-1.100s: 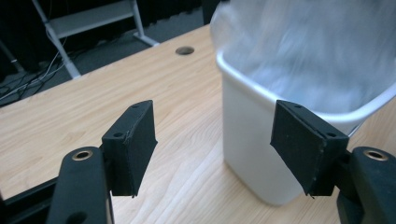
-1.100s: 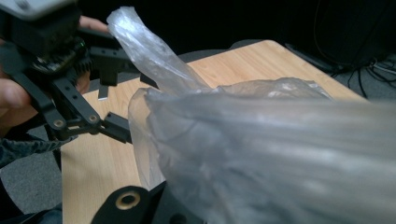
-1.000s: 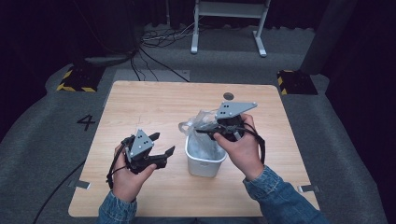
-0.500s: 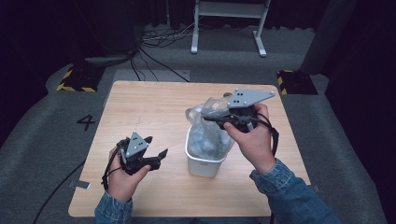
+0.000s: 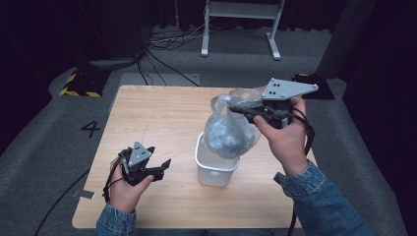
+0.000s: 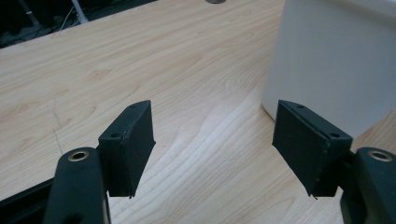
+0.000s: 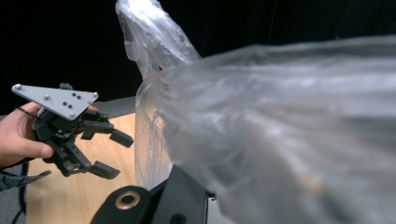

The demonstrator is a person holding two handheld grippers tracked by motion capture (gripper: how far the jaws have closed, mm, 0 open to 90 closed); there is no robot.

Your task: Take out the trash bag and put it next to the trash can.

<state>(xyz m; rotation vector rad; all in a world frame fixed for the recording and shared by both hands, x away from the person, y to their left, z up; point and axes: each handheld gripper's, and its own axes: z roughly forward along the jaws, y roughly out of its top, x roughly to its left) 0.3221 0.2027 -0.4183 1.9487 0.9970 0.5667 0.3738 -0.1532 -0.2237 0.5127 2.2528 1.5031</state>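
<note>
Right gripper (image 5: 236, 109): clamped on the gathered top of a clear plastic bag (image 5: 228, 132), which is held lifted, its lower end at the mouth of a white bin (image 5: 215, 167); whether the bag bottom is clear of the rim cannot be made out. Jaw tips are hidden by the plastic in the right gripper view, and the bag's contents are blurred to a grey mass. Left gripper (image 5: 162, 167): jaws apart with nothing between them, held low over the table (image 5: 147, 113) just beside the bin, whose wall is cut off in the left gripper view. Floor (image 5: 59, 147): the numeral "4" (image 5: 91, 129) is marked left of the table.
</note>
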